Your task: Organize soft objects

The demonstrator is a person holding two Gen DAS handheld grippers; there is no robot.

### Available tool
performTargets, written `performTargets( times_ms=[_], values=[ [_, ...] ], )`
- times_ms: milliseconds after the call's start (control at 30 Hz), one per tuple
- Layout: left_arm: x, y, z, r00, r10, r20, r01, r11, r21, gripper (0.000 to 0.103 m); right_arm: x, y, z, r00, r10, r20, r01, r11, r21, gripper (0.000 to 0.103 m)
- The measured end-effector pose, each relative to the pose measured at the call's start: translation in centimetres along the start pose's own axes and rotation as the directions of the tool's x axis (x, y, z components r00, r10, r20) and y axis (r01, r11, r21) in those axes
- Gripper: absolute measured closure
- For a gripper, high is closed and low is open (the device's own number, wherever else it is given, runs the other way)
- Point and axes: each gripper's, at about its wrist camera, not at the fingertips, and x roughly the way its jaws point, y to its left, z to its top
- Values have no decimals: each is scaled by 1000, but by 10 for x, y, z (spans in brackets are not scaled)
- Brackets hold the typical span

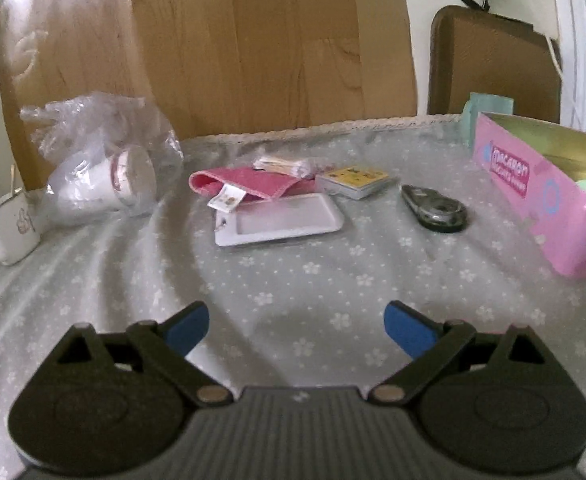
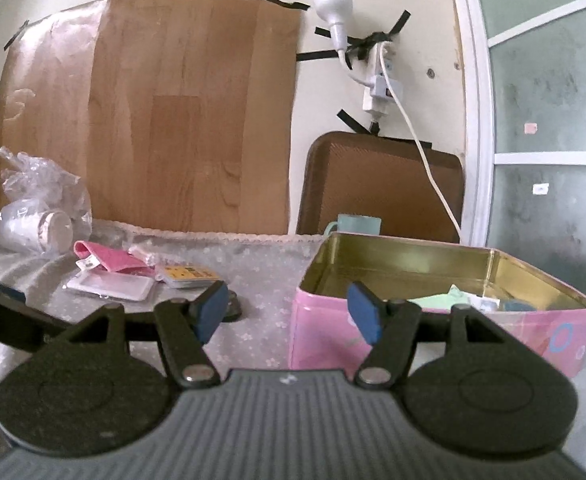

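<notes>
Pink cloth (image 1: 249, 185) and pink tin (image 1: 549, 200) on the floral surface (image 1: 293, 280).
Left tongs (image 1: 296, 328) gape wide, empty; right tongs (image 2: 287, 312) stand open, empty, beside the tin.

Black linkage arms – blue-padded fingers (image 1: 187, 330), silver pivot screws, ribbed grey body

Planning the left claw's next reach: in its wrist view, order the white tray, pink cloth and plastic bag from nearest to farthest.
1. White tray: straight ahead of the open left claw, centre.
2. Pink cloth: just behind the tray, overlapping its far edge.
3. Plastic bag: far left, by the table's back edge.
</notes>
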Motion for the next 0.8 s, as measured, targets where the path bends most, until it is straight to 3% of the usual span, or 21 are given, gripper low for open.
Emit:
performTargets(
  times_ms=[800],
  values=[
    [-13,8,-8,997,-36,66,39,998,-49,1,4,15,-1,998,32,-46,-35,998,-52,33]
  ],
)
